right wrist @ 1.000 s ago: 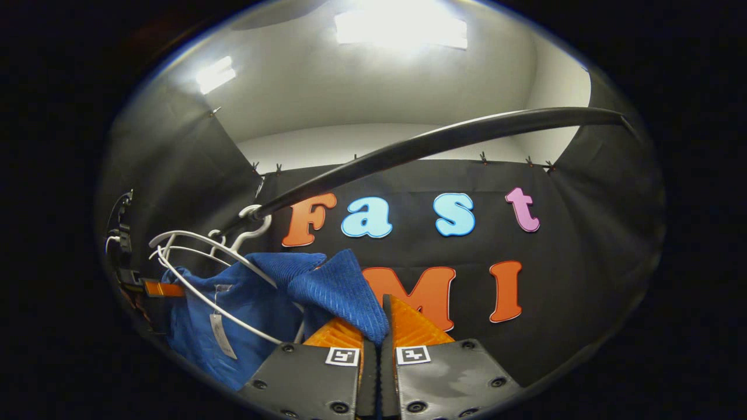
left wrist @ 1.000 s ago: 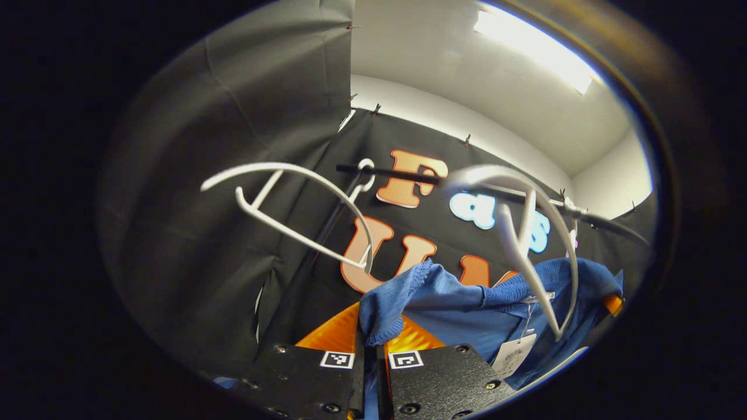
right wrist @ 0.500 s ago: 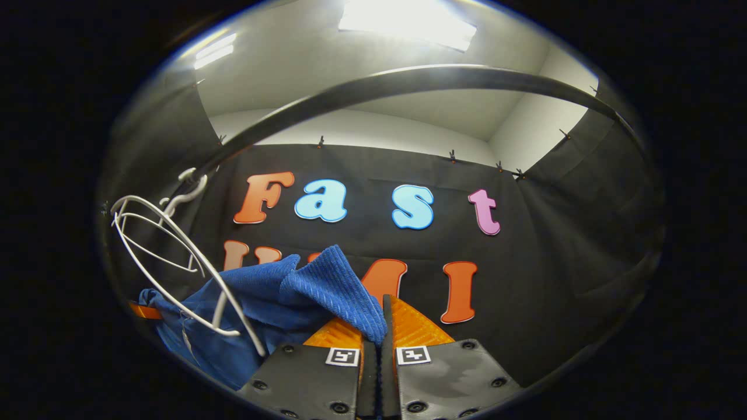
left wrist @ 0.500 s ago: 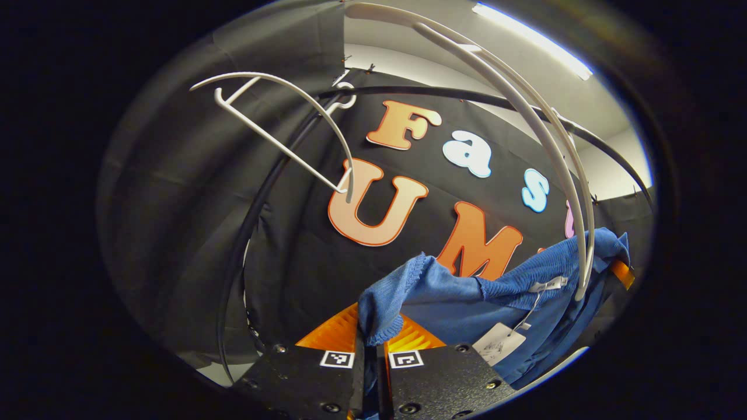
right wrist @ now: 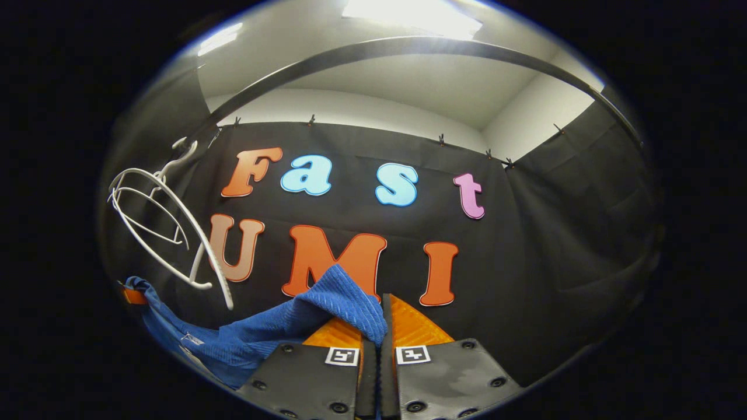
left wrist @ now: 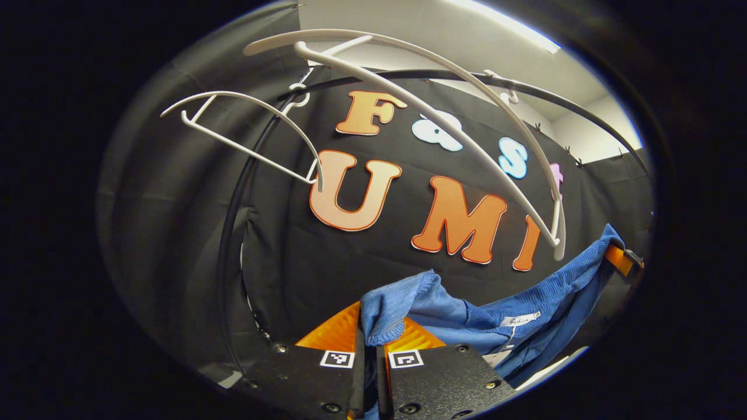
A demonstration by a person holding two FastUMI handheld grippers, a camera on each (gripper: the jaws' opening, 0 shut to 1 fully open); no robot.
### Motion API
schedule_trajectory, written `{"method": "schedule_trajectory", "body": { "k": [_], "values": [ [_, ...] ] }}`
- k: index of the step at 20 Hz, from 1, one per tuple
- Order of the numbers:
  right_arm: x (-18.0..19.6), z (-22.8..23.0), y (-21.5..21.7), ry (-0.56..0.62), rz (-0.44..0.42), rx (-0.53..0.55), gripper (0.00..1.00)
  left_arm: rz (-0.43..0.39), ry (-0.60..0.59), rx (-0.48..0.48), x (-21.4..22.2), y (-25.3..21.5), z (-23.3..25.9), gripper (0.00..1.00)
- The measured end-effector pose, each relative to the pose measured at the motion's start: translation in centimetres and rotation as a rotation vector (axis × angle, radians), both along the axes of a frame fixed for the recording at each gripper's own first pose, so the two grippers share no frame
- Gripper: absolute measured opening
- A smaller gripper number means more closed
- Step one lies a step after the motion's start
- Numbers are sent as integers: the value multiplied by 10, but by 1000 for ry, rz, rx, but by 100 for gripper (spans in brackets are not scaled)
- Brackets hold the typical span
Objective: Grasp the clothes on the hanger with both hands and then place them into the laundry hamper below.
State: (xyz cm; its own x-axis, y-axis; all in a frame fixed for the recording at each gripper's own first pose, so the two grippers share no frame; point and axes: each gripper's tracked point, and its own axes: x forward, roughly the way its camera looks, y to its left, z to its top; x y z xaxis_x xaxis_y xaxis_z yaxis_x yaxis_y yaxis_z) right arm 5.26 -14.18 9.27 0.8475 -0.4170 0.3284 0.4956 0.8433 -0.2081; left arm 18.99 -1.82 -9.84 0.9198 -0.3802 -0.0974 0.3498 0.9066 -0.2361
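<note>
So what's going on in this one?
A person holds a blue knit garment stretched between two handheld grippers. The left gripper and the right gripper are each shut on an edge of it. The garment is off the white hangers, which hang bare on the black rail above. The hamper isn't visible.

Left gripper: fingers closed together, clamped on a fold of the blue garment, which rises from betw. them. Pointed fwd and tilted up. Right gripper: fingers closed, pinching a ribbed edge of same garment; also angled up. Far right of left gripper view, the other gripper's tip holds garment's far end; far left of right gripper view, likewise. Garment spans betw. the two.
</note>
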Motion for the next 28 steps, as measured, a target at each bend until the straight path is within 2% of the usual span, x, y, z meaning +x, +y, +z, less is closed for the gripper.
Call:
{"method": "schedule_trajectory", "body": {
  "k": [5, 7, 11, 14, 16, 20, 26, 28],
  "values": [
    [1, -20, 27, 44, 146, 59, 10, 26, -12, 61, -35, 14, 9, 8],
    [4, -39, 53, 87, 237, 94, 10, 29, -11, 77, -49, 13, 13, 8],
    [11, -100, 124, 236, 464, 159, 10, -5, 64, 48, -69, -9, -5, 10],
    [19, -149, 154, 352, 550, 224, 10, -30, 143, 25, -76, -27, -31, 8],
    [30, -190, 163, 431, 562, 281, 10, -39, 246, 29, -83, -36, -65, 10],
    [33, -277, 156, 603, 520, 359, 10, -29, 408, 54, -90, -49, -126, 8],
    [28, -402, 144, 864, 439, 457, 10, -9, 659, 215, -137, -45, -232, 8],
    [18, -429, 143, 955, 393, 497, 10, -13, 758, 268, -155, -44, -262, 10]
  ]
}}
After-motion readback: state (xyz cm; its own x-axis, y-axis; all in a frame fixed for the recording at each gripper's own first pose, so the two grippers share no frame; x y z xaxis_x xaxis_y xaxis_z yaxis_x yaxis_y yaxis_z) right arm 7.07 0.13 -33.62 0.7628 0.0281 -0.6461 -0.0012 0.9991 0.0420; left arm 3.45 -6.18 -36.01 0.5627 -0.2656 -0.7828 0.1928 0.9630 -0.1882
